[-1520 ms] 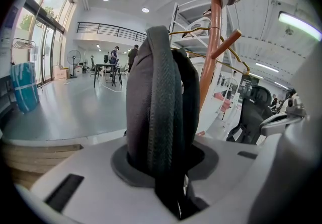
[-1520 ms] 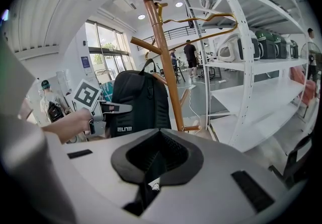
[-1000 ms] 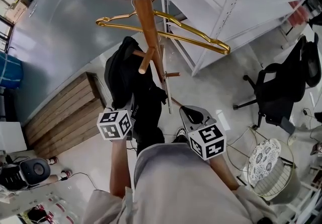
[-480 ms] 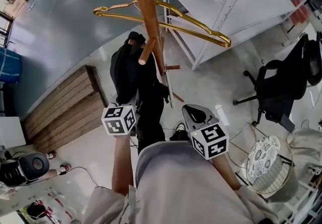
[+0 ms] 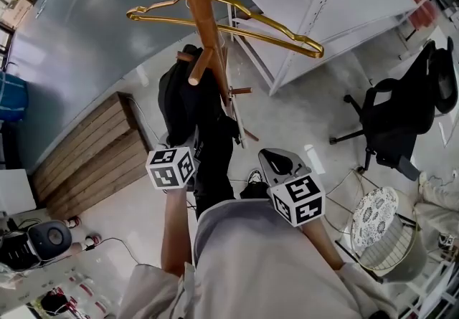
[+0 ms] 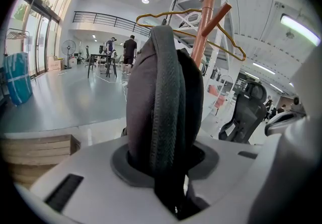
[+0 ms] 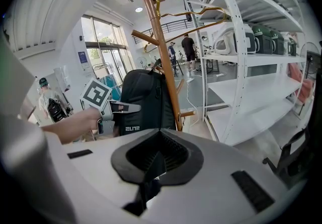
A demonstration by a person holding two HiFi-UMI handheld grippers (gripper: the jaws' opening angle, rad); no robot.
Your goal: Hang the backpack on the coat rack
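White shelving [image 5: 337,2], a black office chair [image 5: 398,124] and a wooden platform [image 5: 86,160] stand on glossy grey floor [image 5: 79,45].

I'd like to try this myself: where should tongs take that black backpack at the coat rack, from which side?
Probably the backpack's padded, ribbed edge, as the left tongs hold it, coming from the side away from the coat rack pole. That edge is a narrow ridge that fits between the jaws; the body looks too broad.

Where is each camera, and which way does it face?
Head view: on the head, looking steeply down the coat rack; torso and forearms show.
Left gripper view: on the left gripper, facing the clamped backpack.
Right gripper view: on the right gripper, shut on a strap, toward the rack; left hand shows.
All three share rack and backpack.
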